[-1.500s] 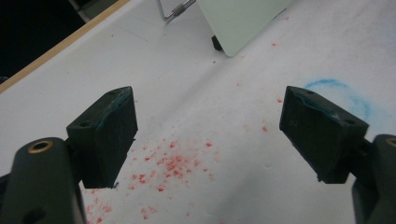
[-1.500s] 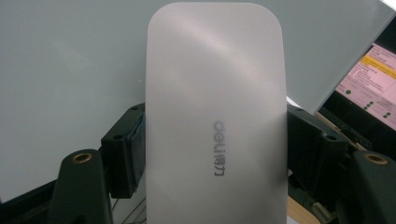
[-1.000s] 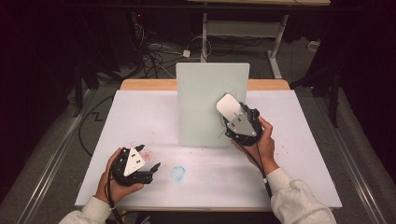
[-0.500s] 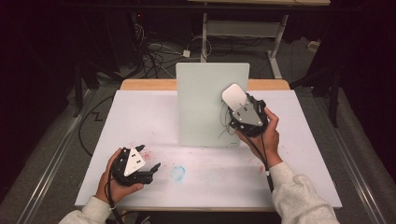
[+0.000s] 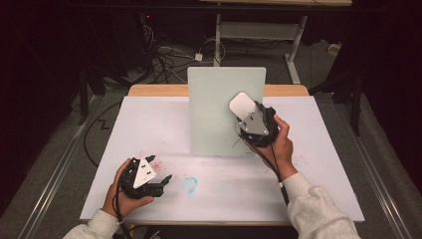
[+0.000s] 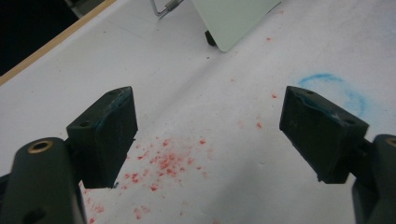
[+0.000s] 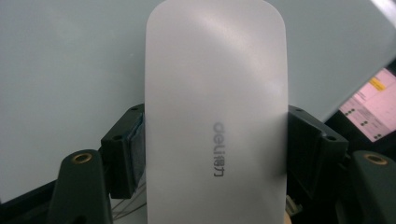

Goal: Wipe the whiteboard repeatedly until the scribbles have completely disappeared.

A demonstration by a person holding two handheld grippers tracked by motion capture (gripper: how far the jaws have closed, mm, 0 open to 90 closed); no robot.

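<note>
A pale green board [image 5: 215, 109] stands upright at the middle of the table. My right gripper [image 5: 247, 116] is shut on a white eraser block [image 5: 242, 105] with grey lettering and holds it flat against the board's right half. In the right gripper view the eraser [image 7: 215, 84] sits clamped between both black pads, with the board [image 7: 70, 56] behind it. My left gripper [image 5: 166, 181] rests low near the table's front left, open with nothing between its fingers [image 6: 112, 126]. A corner of the board [image 6: 233, 18] shows ahead of it.
A white sheet [image 5: 323, 149] covers the table. It bears a blue chalky smudge [image 5: 189, 183] by the left gripper and scattered red specks [image 6: 163, 163]. A wire stand [image 6: 163, 7] props the board. Cables and table legs lie on the floor beyond.
My right gripper slid the eraser a little up and to the right on the board, then slightly back left. The left gripper has stayed in place.
</note>
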